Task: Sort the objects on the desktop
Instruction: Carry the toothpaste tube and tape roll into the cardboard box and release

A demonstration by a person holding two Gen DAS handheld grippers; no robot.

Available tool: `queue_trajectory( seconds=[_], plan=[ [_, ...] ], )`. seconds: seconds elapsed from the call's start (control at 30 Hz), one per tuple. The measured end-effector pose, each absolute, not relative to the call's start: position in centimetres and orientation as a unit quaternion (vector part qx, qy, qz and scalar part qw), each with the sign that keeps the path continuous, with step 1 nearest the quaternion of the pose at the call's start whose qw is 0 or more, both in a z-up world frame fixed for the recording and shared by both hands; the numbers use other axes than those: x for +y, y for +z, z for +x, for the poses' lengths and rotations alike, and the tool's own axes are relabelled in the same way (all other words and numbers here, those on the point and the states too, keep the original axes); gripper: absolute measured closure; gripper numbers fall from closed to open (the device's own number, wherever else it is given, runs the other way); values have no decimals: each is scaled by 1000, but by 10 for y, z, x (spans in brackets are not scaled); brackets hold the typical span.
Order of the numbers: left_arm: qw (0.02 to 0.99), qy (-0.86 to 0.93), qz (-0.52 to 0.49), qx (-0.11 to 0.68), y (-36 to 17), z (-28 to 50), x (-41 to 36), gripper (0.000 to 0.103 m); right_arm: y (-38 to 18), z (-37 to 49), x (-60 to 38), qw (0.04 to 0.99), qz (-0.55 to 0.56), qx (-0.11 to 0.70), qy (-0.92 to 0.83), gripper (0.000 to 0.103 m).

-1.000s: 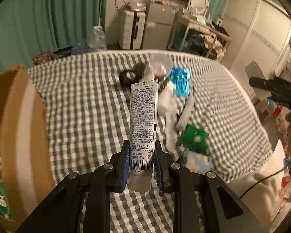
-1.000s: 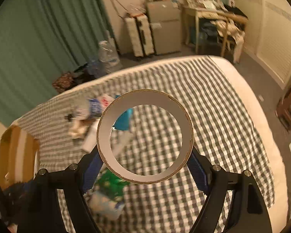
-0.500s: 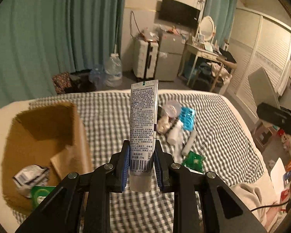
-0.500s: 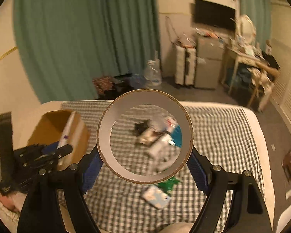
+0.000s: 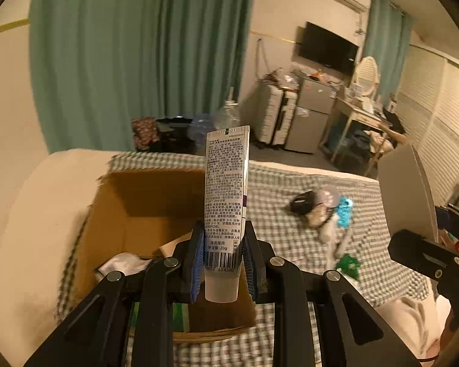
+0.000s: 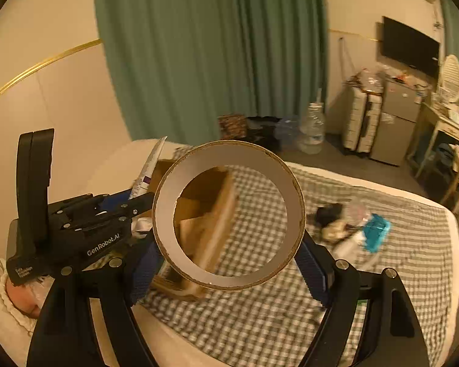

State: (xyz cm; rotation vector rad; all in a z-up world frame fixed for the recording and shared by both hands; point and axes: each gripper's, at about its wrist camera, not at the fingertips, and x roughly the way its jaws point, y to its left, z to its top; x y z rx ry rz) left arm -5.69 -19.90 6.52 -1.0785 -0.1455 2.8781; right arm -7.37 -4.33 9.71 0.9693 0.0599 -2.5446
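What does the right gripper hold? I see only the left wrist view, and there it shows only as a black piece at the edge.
Observer: The right gripper is shut on a wide cardboard ring, gripped at its two sides.
Operator: Can you see my left gripper from there?
Observer: Yes. The left gripper is at the left in the right wrist view, with the tube slanting up out of it.
Operator: Is the cardboard box in front of the ring?
Observer: Yes. The cardboard box shows through the ring's hole, on the checkered cloth.
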Motion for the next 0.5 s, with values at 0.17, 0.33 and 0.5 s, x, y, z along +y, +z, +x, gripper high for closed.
queue_trajectory(
  seconds=[0.17, 0.33, 0.5],
  plan=[
    [-1, 926, -374, -52, 37, -67, -232, 80, 70, -95, -93, 237, 372, 27, -897, 22],
    [-17, 916, -397, -60, 6, -82, -254, 80, 38, -126, -125, 260, 410, 17, -874, 22],
    [-24, 904, -420, -79, -27, -94, -277, 78, 17, -156, -150, 271, 435, 13, -858, 22]
  ],
)
